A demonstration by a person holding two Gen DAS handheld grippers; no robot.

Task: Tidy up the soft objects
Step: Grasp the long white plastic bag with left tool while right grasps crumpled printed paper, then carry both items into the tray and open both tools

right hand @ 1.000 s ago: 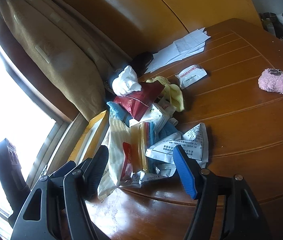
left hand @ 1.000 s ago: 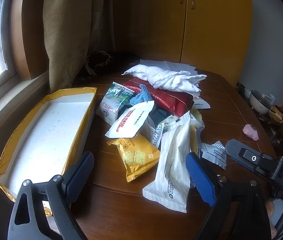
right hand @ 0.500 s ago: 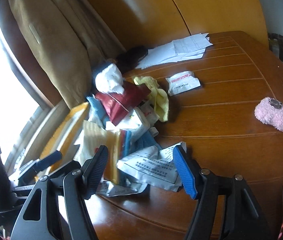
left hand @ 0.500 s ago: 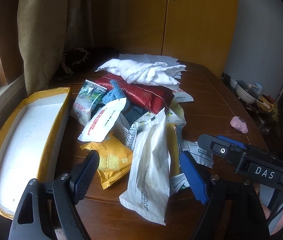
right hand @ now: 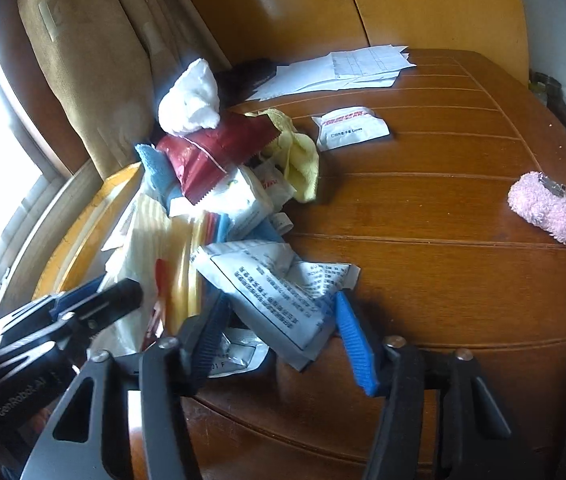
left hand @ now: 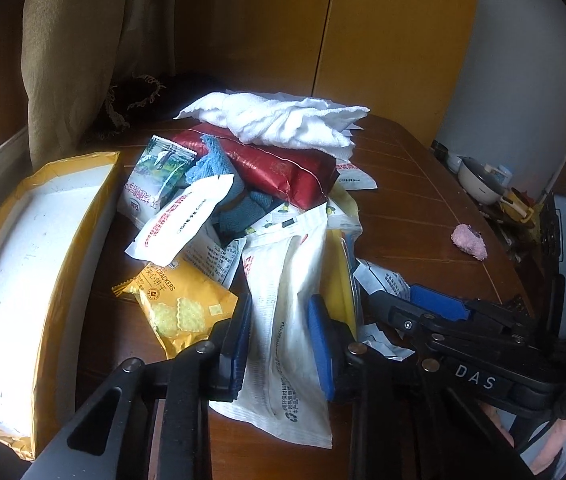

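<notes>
Pile of soft packets sits mid-frame on the tabletop (left hand: 415, 184) in both wrist views; sorting looks barely begun.

Left wrist view, left to right:
- Yellow-rimmed tray (left hand: 95, 216) along the left edge, white inside, nothing in it that I can see.
- Yellow cracker packet (left hand: 181, 306) lower centre-left, just beside the left tool (left hand: 279, 344).
- Left tool bottom centre, jaws closing. The long white packet (left hand: 287, 320) runs between the pads and both look pressed onto it, so I read it as gripped.
- Above it: red foil bag (left hand: 283, 166), white towel (left hand: 283, 120) on top of the heap.
- Pink fuzzy item (left hand: 470, 241) far right, well apart from the pile.

Right wrist view, left to right:
- Left tool's body enters lower left.
- Right tool (right hand: 275, 336) bottom centre, jaws closing around the silver printed pouch (right hand: 279, 284). Pouch is between the pads, but the right pad seems just off its edge, so not clamped yet.
- Small white sachet (right hand: 353, 127) upper centre, alone on the wood.

Step in hand, my read: both tools picking one packet each off the near edge of the pile.

Next move probably needs:
- right tool to finish closing on the pouch;
- lifting clear without dragging neighbours, since the white packet's far end is tucked under the heap;
- carrying toward the tray, likely the destination.
</notes>
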